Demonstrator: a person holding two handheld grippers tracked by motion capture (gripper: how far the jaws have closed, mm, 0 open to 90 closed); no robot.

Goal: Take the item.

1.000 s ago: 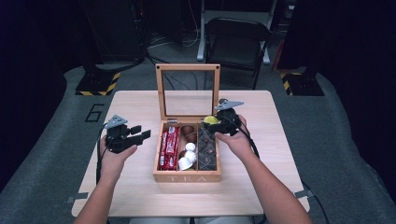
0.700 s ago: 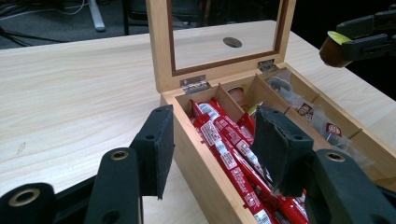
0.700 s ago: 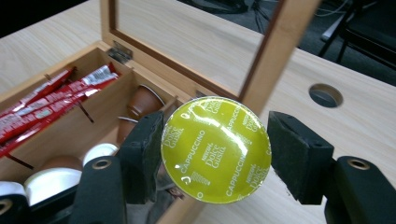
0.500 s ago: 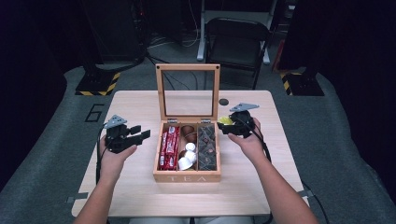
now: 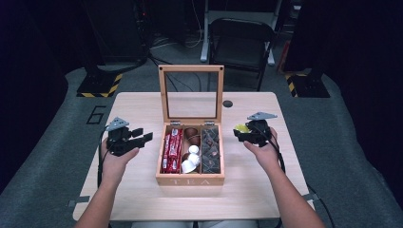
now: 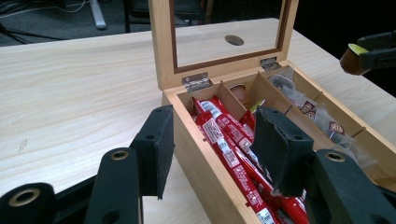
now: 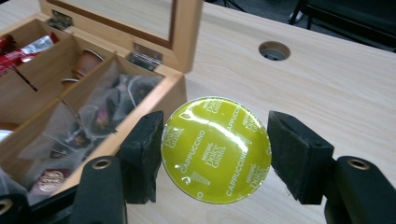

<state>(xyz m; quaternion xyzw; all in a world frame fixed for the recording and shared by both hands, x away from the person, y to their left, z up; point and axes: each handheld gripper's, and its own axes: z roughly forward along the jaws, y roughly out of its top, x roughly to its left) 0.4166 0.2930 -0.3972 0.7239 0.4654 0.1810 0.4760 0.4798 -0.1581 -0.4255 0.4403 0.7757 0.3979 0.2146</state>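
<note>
we find the right gripper (image 7: 215, 154) clamped on a coffee capsule (image 7: 215, 149), held over the table (image 5: 285, 190) just right of the tea box (image 5: 190, 179). its green foil lid faces the gripper camera, its axis running along the jaws. the left gripper (image 6: 212, 149) hangs released, jaws apart.

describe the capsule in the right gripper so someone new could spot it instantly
Start at the open wooden tea box in the middle of the table; just off its right side is the right gripper. Between its jaws sits the coffee capsule, round, with a shiny yellow-green foil lid printed "Cappuccino". The pods in the box's middle compartment are white or brown, so it is the one yellow-green pod.
</note>
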